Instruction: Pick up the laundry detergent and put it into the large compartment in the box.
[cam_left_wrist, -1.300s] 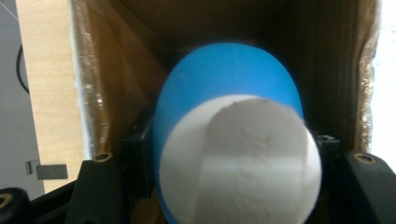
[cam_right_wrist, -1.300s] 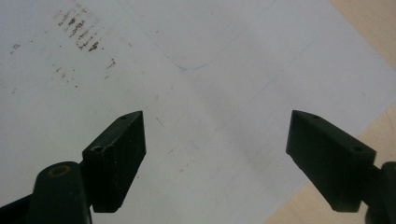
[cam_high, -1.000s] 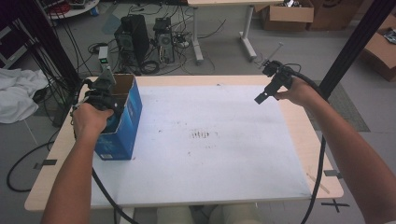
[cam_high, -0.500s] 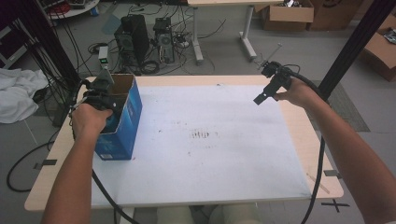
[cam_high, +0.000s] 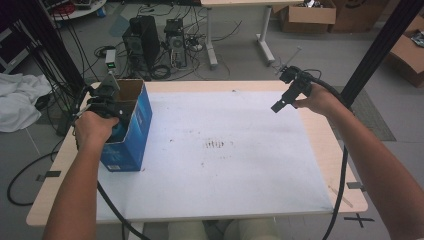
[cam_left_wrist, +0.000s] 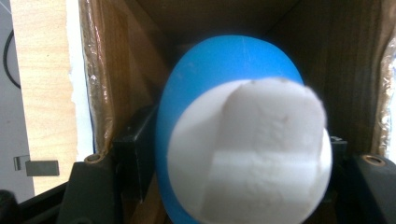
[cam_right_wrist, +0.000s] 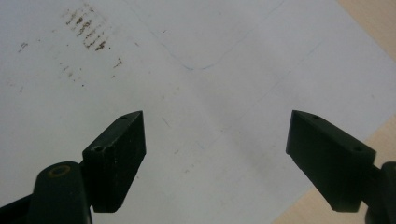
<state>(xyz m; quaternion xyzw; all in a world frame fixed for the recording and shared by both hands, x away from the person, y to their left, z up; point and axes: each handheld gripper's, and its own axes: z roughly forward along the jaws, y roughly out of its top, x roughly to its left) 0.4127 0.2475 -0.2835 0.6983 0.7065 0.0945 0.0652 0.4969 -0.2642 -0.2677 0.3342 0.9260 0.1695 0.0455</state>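
Nothing has visibly moved over the last second: both hands sit where they were. At the table's (cam_high: 330, 165) left edge stands an open blue cardboard box (cam_high: 131, 131), upright, its top flaps gone. Reaching down into its mouth, the left gripper (cam_high: 107, 102) has its jaws clenched on either side of a blue, egg-shaped object (cam_left_wrist: 224, 70) with a white end (cam_left_wrist: 252, 154), held inside the box's brown walls. Near the far right corner, the right gripper (cam_high: 280, 105) hovers above the white sheet (cam_right_wrist: 187, 56) covering the tabletop, jaws spread wide with nothing between them. Dark smudges (cam_high: 216, 145) mark the sheet's middle.
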